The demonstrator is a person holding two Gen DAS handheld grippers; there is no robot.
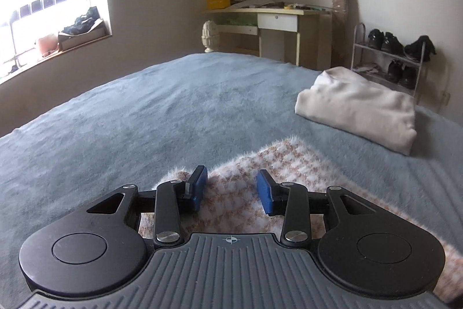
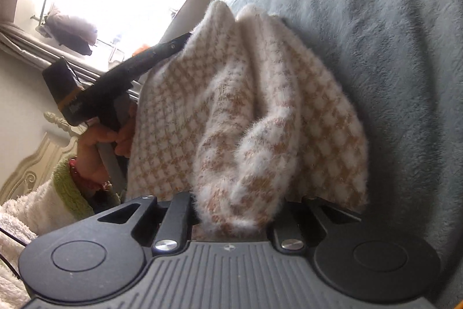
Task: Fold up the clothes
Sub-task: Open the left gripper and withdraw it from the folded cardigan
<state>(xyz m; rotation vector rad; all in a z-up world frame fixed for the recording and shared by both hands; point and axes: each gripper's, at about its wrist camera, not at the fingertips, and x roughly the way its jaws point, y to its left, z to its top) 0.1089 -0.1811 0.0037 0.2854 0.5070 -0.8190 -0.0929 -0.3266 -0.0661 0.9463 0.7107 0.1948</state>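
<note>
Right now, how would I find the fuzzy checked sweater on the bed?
Look at the big blue-grey blanket covering the bed. Two garments lie on it: a plain cream one, folded, farther away, and the fuzzy sweater nearest the grippers. Only the sweater has small tan-and-white checks and fluffy white edges.

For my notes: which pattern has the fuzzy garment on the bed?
The garment has a small white-and-tan check, clearest in the right wrist view.

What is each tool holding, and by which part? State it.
The right tool is shut on a bunched fold of the fuzzy checked sweater. The left tool is open above the sweater, gripping nothing.
</note>
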